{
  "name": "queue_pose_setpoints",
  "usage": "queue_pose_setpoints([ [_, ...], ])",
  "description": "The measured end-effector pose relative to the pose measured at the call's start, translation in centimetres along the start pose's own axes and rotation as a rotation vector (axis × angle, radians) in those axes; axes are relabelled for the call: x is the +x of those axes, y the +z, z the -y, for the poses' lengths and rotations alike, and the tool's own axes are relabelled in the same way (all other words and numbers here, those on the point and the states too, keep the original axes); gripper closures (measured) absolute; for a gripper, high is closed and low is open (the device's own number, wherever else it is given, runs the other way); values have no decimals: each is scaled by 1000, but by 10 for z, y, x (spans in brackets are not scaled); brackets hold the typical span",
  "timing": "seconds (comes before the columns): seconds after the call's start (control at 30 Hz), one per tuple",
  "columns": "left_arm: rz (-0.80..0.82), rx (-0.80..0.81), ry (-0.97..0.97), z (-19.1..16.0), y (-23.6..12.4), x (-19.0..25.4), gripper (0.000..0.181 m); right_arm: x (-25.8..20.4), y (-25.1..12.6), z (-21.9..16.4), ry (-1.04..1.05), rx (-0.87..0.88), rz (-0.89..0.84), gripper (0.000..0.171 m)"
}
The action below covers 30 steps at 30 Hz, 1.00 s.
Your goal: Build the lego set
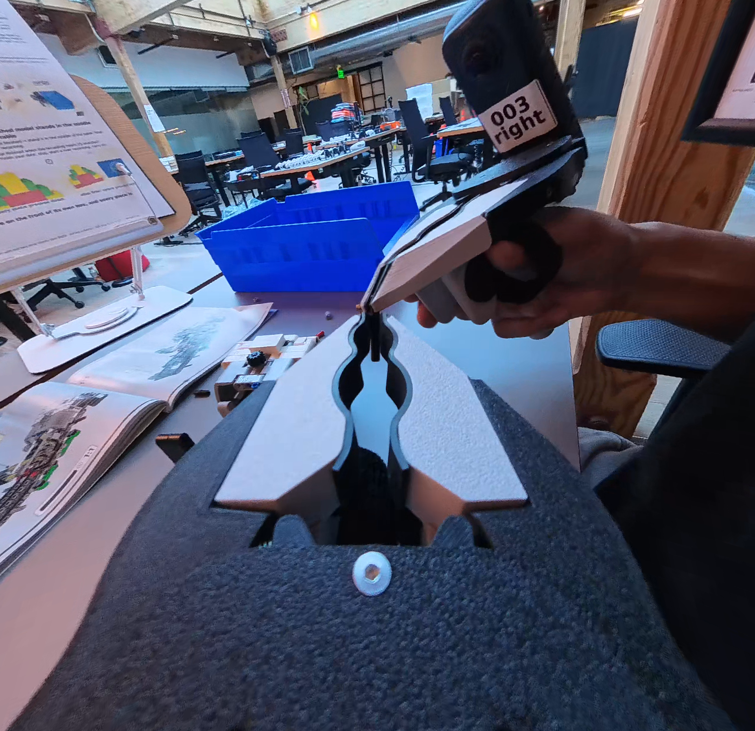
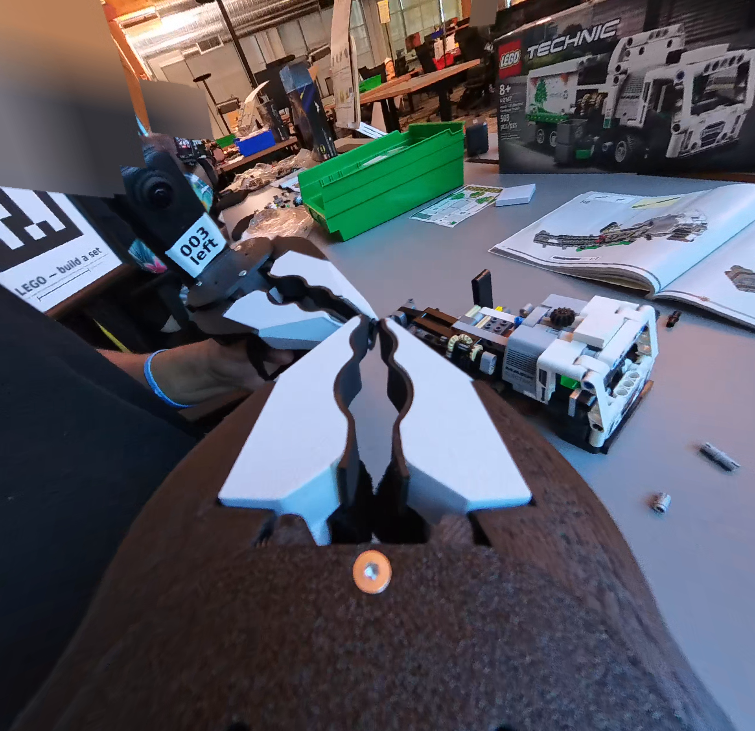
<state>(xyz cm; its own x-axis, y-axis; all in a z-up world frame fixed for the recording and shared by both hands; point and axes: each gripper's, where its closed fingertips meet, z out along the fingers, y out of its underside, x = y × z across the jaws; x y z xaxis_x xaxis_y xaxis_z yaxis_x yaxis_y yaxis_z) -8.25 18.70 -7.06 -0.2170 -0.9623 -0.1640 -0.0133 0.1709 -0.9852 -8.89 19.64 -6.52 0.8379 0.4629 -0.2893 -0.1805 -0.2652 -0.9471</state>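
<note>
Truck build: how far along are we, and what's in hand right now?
Done: the white cab and part of the chassis stand assembled on the table. In hand: the left gripper and right gripper meet tip to tip on a thin black axle. Left: loose pieces lie nearby, and the rear body is not built.

Both grippers meet above the near table (image 2: 408,261), tip to tip, so no room is between them. To the right, the half-built truck (image 2: 572,355) blocks the way; the open booklet (image 2: 637,237) lies beyond it. Small loose parts (image 2: 660,502) lie near right. The green bin (image 2: 384,188) stands far.
</note>
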Motion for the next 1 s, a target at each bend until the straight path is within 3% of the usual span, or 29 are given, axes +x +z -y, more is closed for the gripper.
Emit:
queue_pose_setpoints([
  [0.17,-10,-24,-34,-3,-1,1,179,-1,1,-3,-25,-14,-9,168],
  [0.27,-81,-134,-97,-18,0,2,156,-2,1,-2,-111,-12,-27,168],
  [0.5,-215,-154,-80,-15,-3,10,177,-10,2,-5,-223,-67,-4,168],
  [0.73,-336,-163,-67,-9,-1,22,178,-17,-5,-10,-269,-133,80,168],
  [0.9,-333,-114,-38,-2,6,17,179,-11,-10,-1,-217,-92,68,168],
  [1.0,-344,-116,-5,-3,10,14,179,-5,-22,1,-248,-89,19,154],
])
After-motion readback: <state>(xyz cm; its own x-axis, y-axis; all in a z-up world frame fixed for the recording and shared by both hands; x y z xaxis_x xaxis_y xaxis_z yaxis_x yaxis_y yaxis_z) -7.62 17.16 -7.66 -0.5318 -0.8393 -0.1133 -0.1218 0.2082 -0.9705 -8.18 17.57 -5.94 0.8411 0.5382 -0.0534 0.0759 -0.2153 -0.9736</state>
